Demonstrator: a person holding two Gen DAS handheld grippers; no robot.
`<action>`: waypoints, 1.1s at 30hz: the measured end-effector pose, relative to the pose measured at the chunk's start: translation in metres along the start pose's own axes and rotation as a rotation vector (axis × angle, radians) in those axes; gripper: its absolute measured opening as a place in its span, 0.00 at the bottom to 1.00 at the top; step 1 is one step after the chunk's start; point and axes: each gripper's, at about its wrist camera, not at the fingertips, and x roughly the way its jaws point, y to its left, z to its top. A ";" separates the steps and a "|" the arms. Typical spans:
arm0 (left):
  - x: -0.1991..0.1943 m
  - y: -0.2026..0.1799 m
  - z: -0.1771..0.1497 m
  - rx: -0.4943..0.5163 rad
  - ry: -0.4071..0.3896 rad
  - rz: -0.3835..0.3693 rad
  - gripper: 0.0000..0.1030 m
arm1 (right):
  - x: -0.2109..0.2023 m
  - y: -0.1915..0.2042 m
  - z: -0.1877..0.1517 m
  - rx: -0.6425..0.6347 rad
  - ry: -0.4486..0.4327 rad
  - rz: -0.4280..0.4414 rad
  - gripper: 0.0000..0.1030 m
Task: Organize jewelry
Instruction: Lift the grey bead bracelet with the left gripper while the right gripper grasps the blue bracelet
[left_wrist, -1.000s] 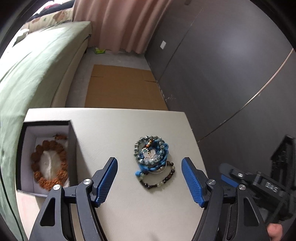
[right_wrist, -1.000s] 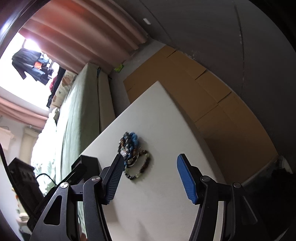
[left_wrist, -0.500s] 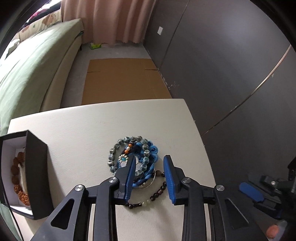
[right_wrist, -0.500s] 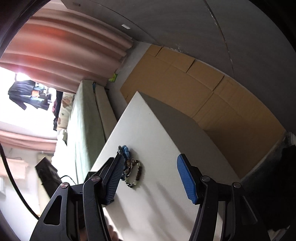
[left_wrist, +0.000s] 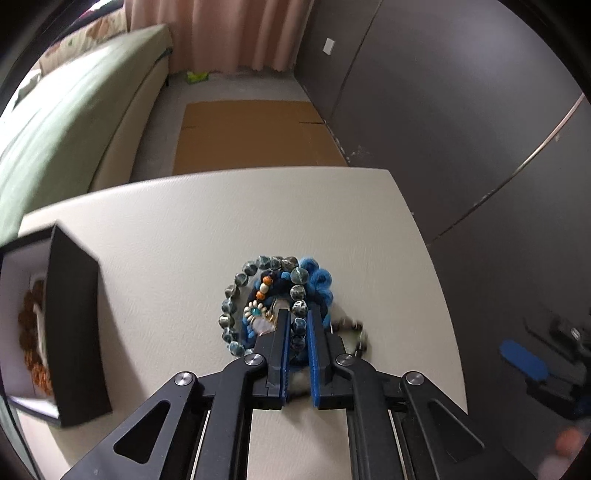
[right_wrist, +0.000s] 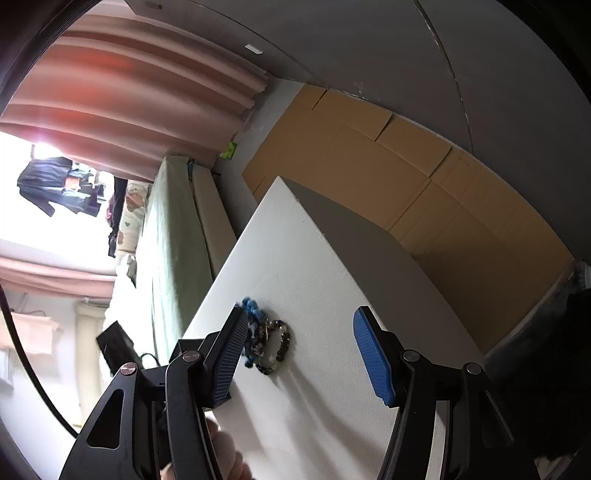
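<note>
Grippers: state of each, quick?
Left gripper: just closed on the grey-bead bracelet in the pile.
Right gripper: open, empty, above the table.

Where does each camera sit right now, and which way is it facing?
Left wrist: on the left tongs, looking down at the pile of beaded bracelets they pinch; right tongs' blue pad at the edge.
Right wrist: on the open right tongs, rolled, facing along the white table; fingers at the bottom.
Shared: bracelets, table.

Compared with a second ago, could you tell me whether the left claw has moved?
Yes. The left claw has come forward over the table onto the bracelet pile, its jaws just closing on a teal-bead strand.
</note>
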 end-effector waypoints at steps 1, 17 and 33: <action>-0.003 0.002 -0.003 -0.005 0.004 -0.012 0.09 | 0.003 0.001 -0.001 -0.003 0.003 -0.005 0.59; -0.083 0.058 -0.020 -0.107 -0.162 -0.179 0.08 | 0.061 0.053 -0.028 -0.178 0.070 -0.051 0.57; -0.127 0.109 -0.019 -0.152 -0.233 -0.252 0.08 | 0.110 0.088 -0.047 -0.364 0.052 -0.194 0.28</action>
